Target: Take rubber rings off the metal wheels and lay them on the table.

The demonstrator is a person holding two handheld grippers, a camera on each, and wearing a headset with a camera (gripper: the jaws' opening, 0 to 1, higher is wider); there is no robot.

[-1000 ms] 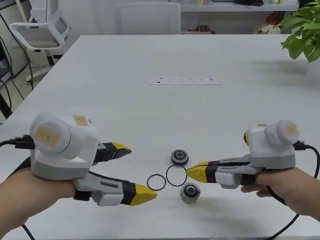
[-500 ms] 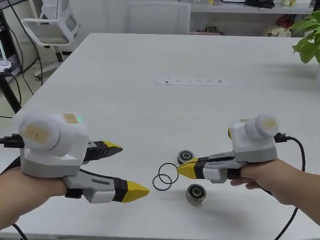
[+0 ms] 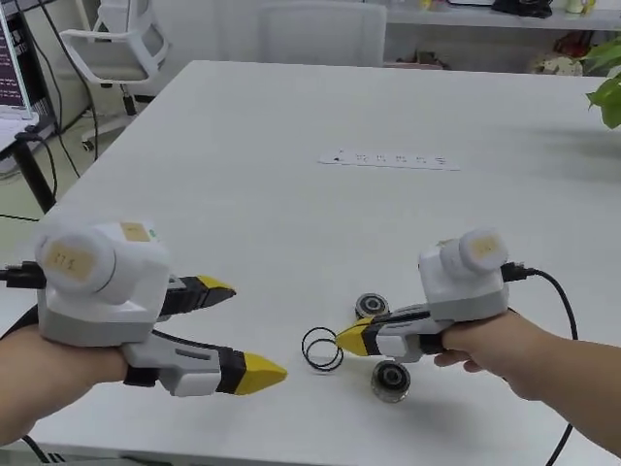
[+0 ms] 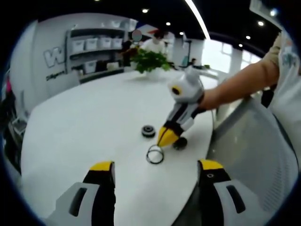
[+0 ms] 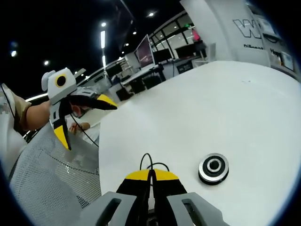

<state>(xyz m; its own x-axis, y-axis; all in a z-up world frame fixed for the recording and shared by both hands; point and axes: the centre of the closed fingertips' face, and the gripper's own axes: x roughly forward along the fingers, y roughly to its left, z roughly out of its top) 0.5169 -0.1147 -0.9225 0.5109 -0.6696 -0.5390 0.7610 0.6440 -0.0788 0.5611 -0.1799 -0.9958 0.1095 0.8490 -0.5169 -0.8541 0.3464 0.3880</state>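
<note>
Right claw [image 3: 342, 338] is clamped shut, tips at the edge of two overlapping rubber rings [image 3: 322, 349] lying on the surface [image 3: 291, 214] (pinching one? can't tell). One metal wheel [image 3: 372, 306] sits beyond it, another wheel [image 3: 390, 379] nearer. Left claw [image 3: 243, 328] hovers wide open, empty

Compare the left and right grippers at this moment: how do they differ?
The left gripper has its jaws wide open; the right gripper has them shut. The left gripper hangs off to the side, apart from the rings; the right gripper's tip is at the rings, though I cannot tell whether it pinches one. Both have yellow tips and sit low over the table.
</note>
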